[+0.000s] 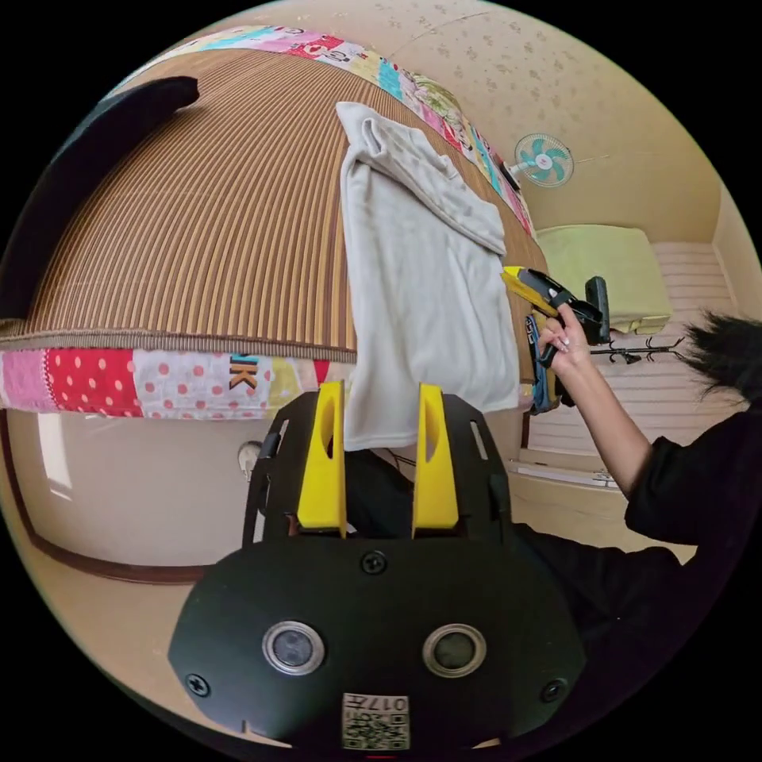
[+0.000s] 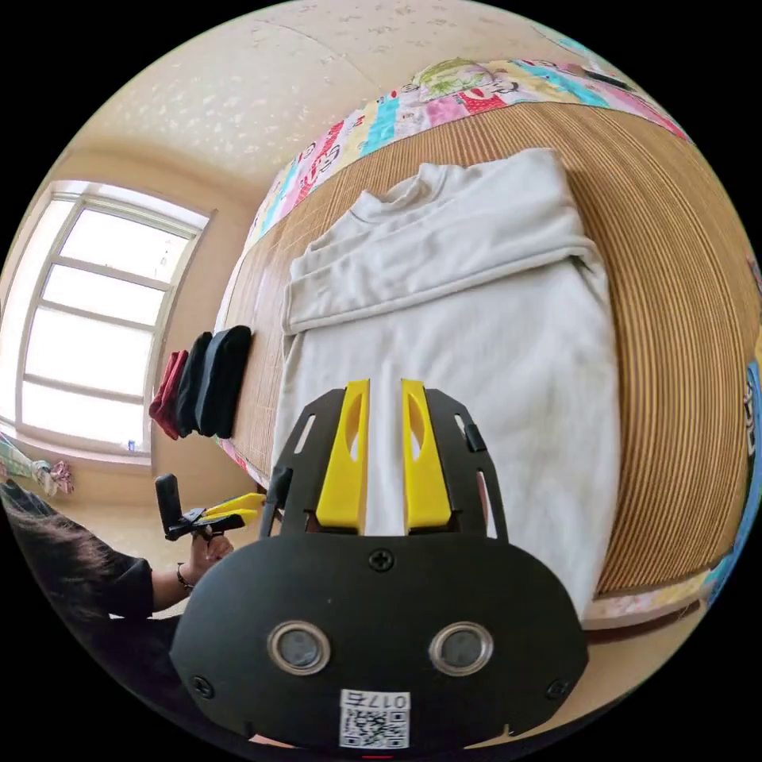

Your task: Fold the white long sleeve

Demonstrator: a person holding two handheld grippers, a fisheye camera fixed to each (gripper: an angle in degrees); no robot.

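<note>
The white long sleeve [image 2: 476, 341] lies flat on a ribbed bamboo mat [image 2: 659, 317], collar at the far end and both sleeves folded across the chest. Its hem [image 1: 397, 413] hangs over the bed's near edge. My left gripper [image 1: 380, 389] is open, jaws wide apart, with the hem seen between the tips. That gripper also appears at the bed edge [image 2: 226, 506], beside the hem corner. My right gripper [image 2: 385, 386] hovers over the lower body of the shirt, a narrow gap between its jaws and nothing pinched. A hand holds it at the shirt's side edge [image 1: 524, 282].
A stack of folded dark and red clothes [image 2: 202, 381] sits at the mat's end near the window [image 2: 95, 317]. A patchwork quilt [image 1: 159, 381] edges the bed. A wall fan [image 1: 544, 159] and green-covered furniture [image 1: 603, 270] stand beyond. A person's black sleeve [image 1: 698, 484] is close.
</note>
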